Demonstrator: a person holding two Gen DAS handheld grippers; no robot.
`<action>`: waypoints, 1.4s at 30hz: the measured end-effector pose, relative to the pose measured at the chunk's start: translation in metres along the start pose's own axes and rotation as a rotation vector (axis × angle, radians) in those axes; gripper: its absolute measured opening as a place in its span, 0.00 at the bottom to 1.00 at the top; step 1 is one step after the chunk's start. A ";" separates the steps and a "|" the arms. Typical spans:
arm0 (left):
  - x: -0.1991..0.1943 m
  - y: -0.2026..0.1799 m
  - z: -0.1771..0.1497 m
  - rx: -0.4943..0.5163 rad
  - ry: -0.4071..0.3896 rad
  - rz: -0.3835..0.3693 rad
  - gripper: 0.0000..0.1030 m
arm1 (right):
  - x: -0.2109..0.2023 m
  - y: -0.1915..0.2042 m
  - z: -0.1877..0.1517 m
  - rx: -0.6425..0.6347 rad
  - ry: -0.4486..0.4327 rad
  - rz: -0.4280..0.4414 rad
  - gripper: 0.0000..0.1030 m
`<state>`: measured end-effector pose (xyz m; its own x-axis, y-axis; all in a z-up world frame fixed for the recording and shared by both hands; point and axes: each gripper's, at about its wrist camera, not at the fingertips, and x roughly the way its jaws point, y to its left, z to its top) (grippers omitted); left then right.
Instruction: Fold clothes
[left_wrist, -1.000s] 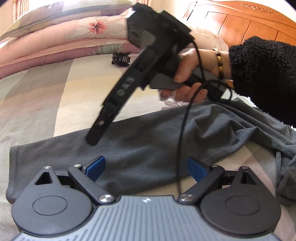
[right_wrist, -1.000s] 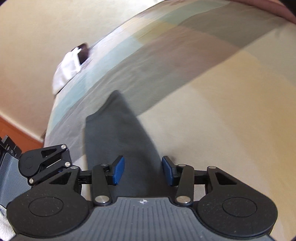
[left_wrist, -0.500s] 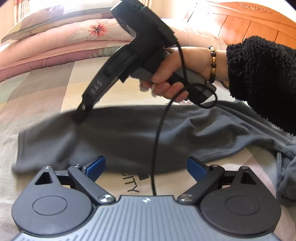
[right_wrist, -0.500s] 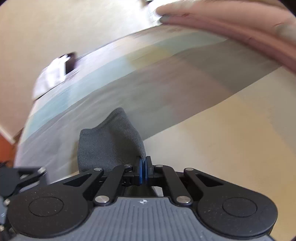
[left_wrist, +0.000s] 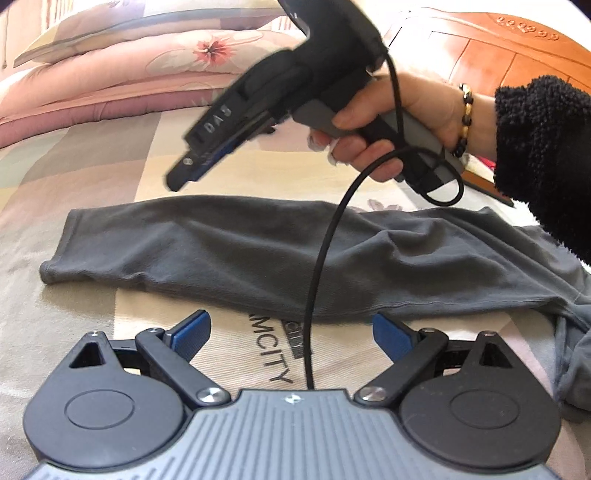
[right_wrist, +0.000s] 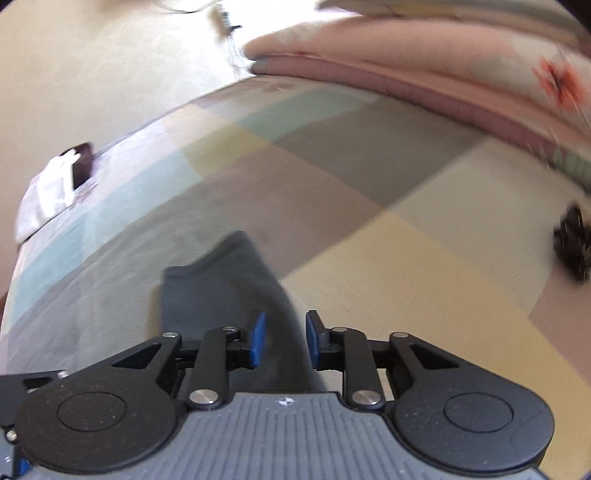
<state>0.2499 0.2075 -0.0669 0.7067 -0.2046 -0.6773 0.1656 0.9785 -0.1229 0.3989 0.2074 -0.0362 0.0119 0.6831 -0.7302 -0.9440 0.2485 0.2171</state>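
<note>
The grey garment (left_wrist: 280, 254) lies on the bed (left_wrist: 92, 155) as a long band running left to right, its cuff-like end at the left and the bunched remainder trailing off to the right under the sleeve (left_wrist: 546, 155); that lay suggests one part has been laid out straight so a fold can be taken along it. The right gripper (left_wrist: 181, 177) hangs in the air above the left end of the band, clear of the cloth, tilted down towards it. Its jaws are opening: in its own view the blue pads (right_wrist: 257, 338) stand a little apart with the grey cloth showing below and beyond the gap, nothing pinched between them. I judge it is letting go so the end rests flat. The left gripper (left_wrist: 291, 334) waits low over the bed just in front of the band's near edge, jaws spread wide and empty, probably placed to take that edge next. A folded quilt (left_wrist: 155, 66) lies at the far side.
</note>
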 end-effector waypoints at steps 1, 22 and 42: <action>-0.002 -0.001 0.000 0.003 -0.004 -0.008 0.92 | -0.003 0.007 0.002 -0.025 0.001 0.012 0.28; -0.005 -0.001 0.001 -0.002 -0.017 -0.053 0.92 | 0.073 0.110 0.017 -0.234 0.065 0.070 0.03; -0.015 -0.007 0.005 0.009 -0.062 -0.124 0.92 | -0.072 -0.057 -0.072 0.071 0.108 -0.268 0.30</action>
<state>0.2415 0.2041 -0.0524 0.7212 -0.3256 -0.6114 0.2602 0.9454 -0.1965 0.4275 0.0944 -0.0426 0.2187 0.5110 -0.8313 -0.8864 0.4602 0.0497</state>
